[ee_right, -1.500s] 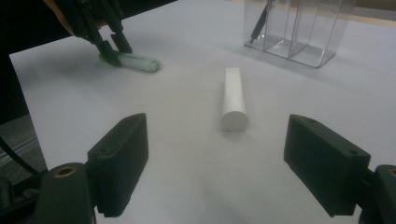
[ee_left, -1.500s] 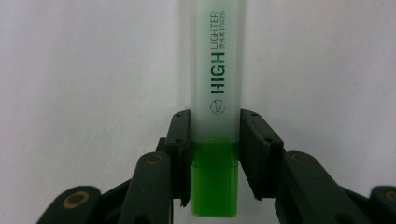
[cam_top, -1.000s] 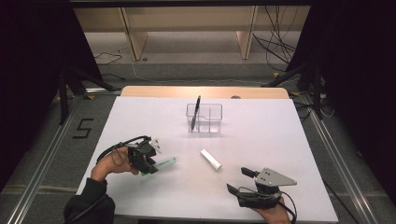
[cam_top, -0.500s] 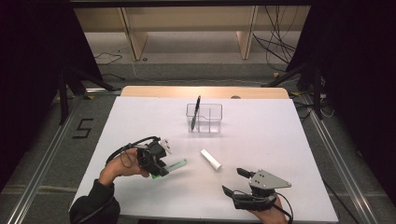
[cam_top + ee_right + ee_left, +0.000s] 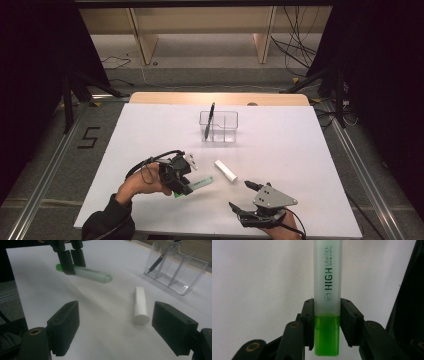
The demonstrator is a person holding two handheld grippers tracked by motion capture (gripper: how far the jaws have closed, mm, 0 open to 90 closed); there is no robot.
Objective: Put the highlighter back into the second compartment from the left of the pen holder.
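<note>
Two jaws of the left gripper [image 5: 186, 186] clamp the green highlighter [image 5: 327, 290] near its tail (cap end free); it should travel level toward the clear organizer [image 5: 219, 126]. Right gripper [image 5: 115, 327] jaws stand apart.

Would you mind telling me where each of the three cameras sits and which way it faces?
High view: above the table's near side, facing forward and down; both hands and the left gripper and right gripper show.
Left gripper view: on that gripper, along its jaws shut on the green highlighter.
Right gripper view: looks between its open jaws at the white cylinder and clear organizer.
All three share the highlighter.
</note>
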